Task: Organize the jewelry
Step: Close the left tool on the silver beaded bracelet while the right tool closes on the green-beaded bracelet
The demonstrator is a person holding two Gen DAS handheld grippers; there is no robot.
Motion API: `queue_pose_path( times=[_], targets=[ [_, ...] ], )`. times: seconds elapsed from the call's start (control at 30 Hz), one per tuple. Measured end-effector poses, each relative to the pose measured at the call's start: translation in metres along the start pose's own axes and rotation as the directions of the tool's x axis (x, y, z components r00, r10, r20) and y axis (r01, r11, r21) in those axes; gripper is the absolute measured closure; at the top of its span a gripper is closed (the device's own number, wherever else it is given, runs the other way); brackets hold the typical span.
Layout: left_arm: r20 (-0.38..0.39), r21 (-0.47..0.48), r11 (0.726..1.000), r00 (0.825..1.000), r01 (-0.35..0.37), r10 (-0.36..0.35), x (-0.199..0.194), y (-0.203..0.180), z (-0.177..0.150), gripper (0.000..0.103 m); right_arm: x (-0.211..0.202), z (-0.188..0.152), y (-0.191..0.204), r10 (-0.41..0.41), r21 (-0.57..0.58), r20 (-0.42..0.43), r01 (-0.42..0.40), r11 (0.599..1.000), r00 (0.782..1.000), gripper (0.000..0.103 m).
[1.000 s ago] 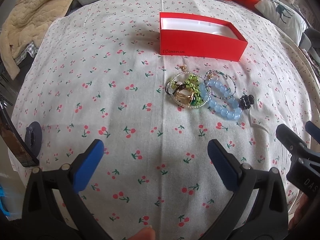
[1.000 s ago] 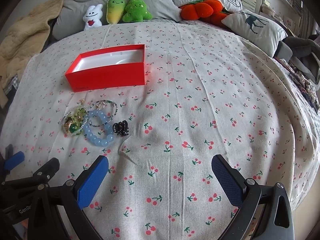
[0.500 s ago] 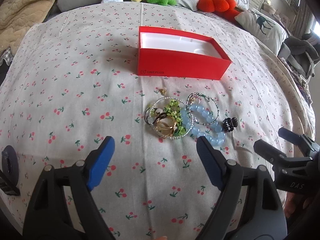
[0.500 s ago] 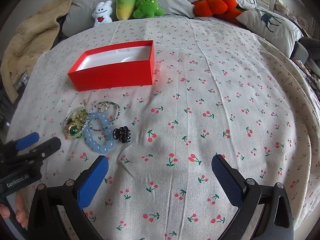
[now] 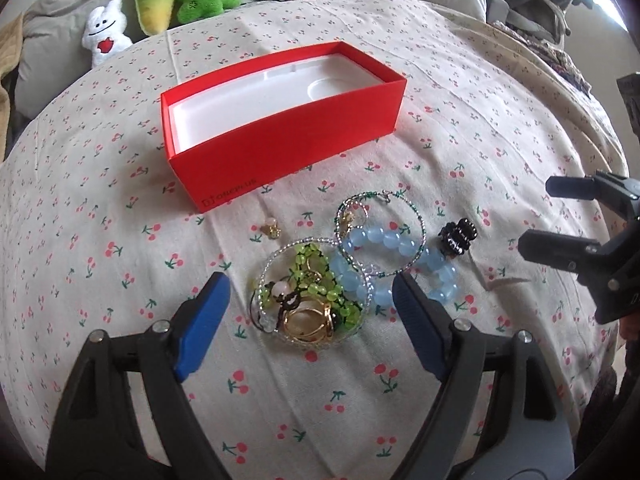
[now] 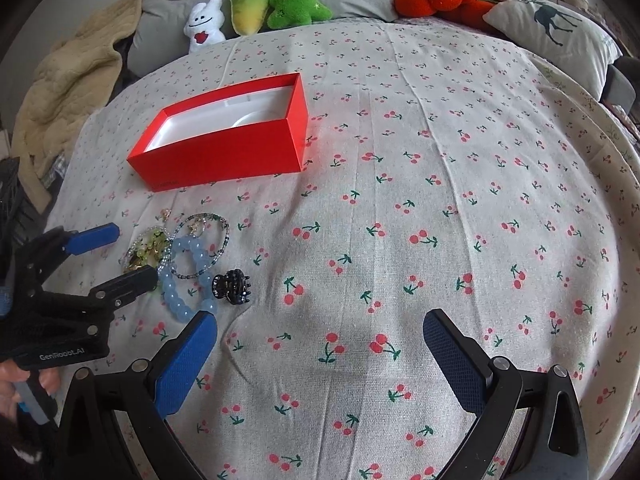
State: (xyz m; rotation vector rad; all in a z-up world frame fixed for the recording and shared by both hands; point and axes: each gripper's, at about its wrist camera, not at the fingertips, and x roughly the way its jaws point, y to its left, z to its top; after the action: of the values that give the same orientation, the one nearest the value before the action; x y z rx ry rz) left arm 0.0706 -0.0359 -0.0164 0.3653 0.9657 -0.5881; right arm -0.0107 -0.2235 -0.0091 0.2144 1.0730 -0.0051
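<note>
A pile of jewelry lies on the cherry-print bedspread: a green bead bracelet with gold rings (image 5: 312, 304), a pale blue bead bracelet (image 5: 400, 264), a thin beaded bangle (image 5: 380, 236), a black hair claw (image 5: 458, 236) and a small gold earring (image 5: 270, 229). An open, empty red box (image 5: 280, 148) stands just beyond it. My left gripper (image 5: 310, 304) is open, its jaws on either side of the green and gold pile. My right gripper (image 6: 320, 340) is open over bare cloth, to the right of the hair claw (image 6: 232, 287) and the box (image 6: 224, 152).
Plush toys (image 6: 256, 8) and pillows (image 6: 552, 28) line the far edge of the bed. A beige blanket (image 6: 60, 92) hangs at the far left. The bedspread (image 6: 440, 200) stretches wide to the right of the box.
My left gripper has moved forward and down until its jaws flank the jewelry pile. My right gripper has shifted a little closer to the pile. Nothing has been picked up.
</note>
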Motion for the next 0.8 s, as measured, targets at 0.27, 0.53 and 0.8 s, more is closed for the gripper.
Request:
queue_pose_path(
  times=[0.27, 0.53, 0.8],
  targets=[
    [-0.029, -0.042, 0.996, 0.996, 0.080, -0.082, 0.009, 0.008, -0.001, 0.036, 0.007, 0.002, 0.000, 0.003, 0.002, -0.014, -0.003, 1.000, 1.000, 0.000],
    [-0.021, -0.047, 0.996, 0.996, 0.081, -0.082, 0.006, 0.009, -0.003, 0.048, 0.008, 0.007, 0.012, 0.004, -0.020, -0.011, -0.005, 1.000, 1.000, 0.000],
    [0.011, -0.122, 0.991, 0.998, 0.061, -0.061, -0.014, 0.027, -0.003, 0.060, 0.009, 0.018, 0.030, 0.040, -0.055, 0.012, -0.039, 0.998, 0.999, 0.000]
  ],
)
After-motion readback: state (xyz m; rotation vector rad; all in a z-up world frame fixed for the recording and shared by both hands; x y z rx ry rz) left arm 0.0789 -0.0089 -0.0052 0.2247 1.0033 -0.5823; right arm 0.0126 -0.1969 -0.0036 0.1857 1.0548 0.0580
